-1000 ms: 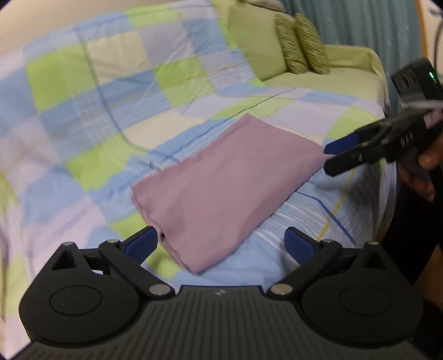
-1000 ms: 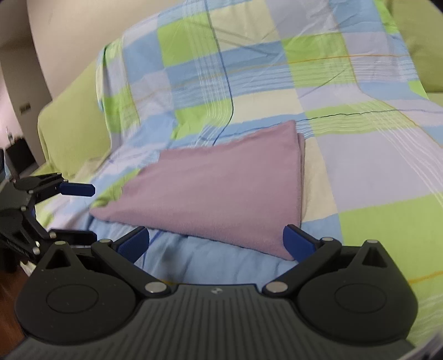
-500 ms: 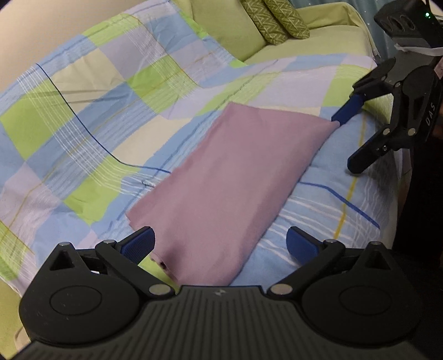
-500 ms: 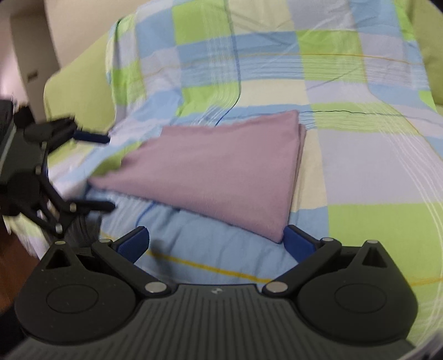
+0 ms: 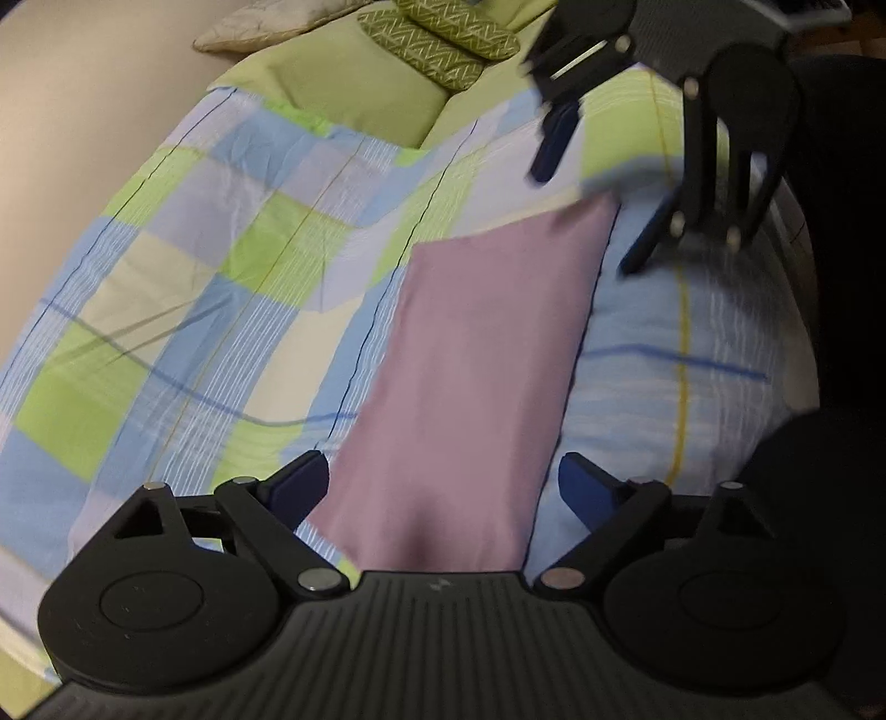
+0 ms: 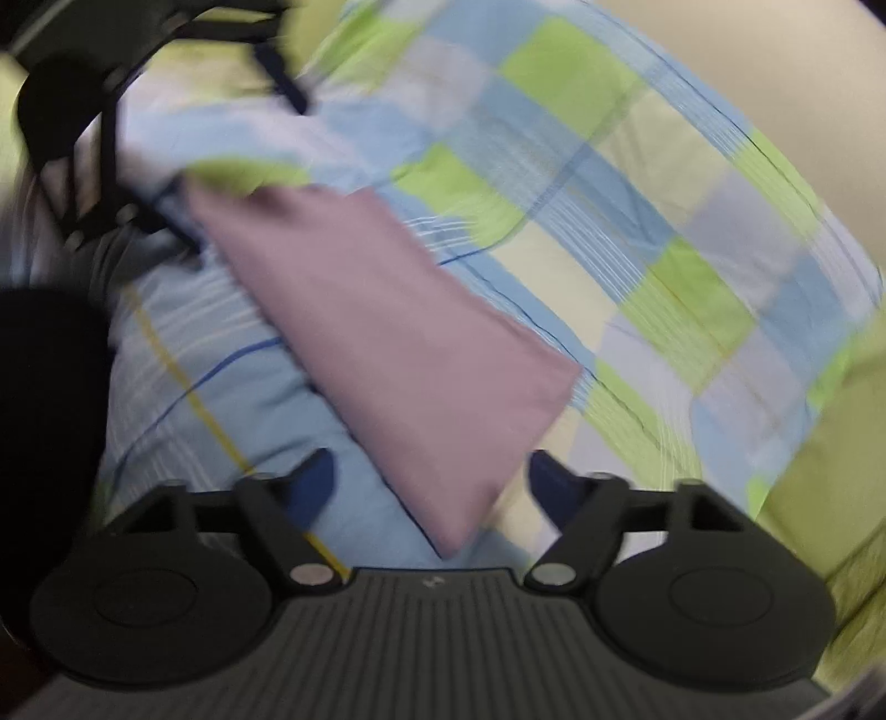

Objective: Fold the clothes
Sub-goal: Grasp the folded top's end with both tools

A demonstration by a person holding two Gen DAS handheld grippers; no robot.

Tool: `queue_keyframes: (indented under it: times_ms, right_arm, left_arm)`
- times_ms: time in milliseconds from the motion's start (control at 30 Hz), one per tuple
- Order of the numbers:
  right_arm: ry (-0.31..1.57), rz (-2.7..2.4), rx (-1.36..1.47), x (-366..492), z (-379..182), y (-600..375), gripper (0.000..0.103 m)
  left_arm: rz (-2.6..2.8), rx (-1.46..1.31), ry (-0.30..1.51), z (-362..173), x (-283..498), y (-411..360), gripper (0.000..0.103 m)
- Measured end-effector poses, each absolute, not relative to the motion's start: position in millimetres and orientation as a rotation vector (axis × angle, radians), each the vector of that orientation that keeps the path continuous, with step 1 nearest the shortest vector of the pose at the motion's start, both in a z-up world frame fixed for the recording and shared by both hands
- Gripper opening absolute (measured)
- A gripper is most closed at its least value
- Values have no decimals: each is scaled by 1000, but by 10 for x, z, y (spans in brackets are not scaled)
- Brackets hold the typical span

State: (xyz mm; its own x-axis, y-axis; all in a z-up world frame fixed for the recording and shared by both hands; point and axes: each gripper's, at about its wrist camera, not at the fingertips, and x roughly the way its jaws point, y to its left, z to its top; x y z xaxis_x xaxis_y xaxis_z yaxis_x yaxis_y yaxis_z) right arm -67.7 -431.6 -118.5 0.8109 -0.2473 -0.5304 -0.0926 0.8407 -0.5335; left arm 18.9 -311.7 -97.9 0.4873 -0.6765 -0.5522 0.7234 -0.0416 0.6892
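Both grippers are spread wide and hold nothing. At the bottom of the left wrist view the left gripper (image 5: 443, 490) has its blue pads on either side of the near short end of the mauve cloth (image 5: 476, 376), which runs as a long, already narrowed strip from lower centre up toward the upper right of that frame. At its far end there, the right gripper (image 5: 595, 183) hangs with jaws apart at the far corner; whether a pad touches the fabric cannot be told through the blur. The right wrist view shows the mirror of this: the right gripper (image 6: 429, 484) frames a near corner of the mauve cloth (image 6: 387, 343) at bottom centre, while the left gripper (image 6: 183, 166) sits blurred in the upper left at the opposite end. The strip lies flat on the checked bedspread (image 5: 232, 288), which covers a green sofa (image 5: 354, 94) with patterned cushions (image 5: 437, 39) at the top of the frame. As a judgement, the step in hand is the approach for another fold, each tool taking one short end. The next move calls for lowering and closing on the cloth alone, all layers together, without pinching the bedspread beneath, then carrying one end over to meet the other with edges aligned.
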Motion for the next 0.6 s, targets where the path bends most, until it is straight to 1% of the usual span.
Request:
queue_keyframes:
  times_ms: [33,67,167,333,367,467,600]
  right_arm:
    - [622,-84,-617,-637,-1193,-4254,64]
    - [616,-79,-654,-599,-1201,-4200,60]
    - [618,-51,-787,-480,-1260,-4086,55]
    - [659,-30,-944,-447,-1325,-4147,54]
    - [667,-37,-950,-452,-1319,-4179,52]
    - [710,-69,-932,-491,-1330,-4336,52]
    - [703,-69,-942,-440,-1396,-4269,50]
  left_arm:
    - [-1132,1145,54,-996,180,-3181,86]
    - [-1132,1148,61,-1020,177,-3247,85]
    - [-1118,1225,30,-1120,163,-3338,85]
    - [-1026,1342,-15,-1175,249,-3158,85]
    - [-1012,1351,-5,-1173,285,-3102,84]
    - [-1022,1317,38,-1125,284,-3050,84]
    - [-1004,1344,7,-1163,216,-3186,82]
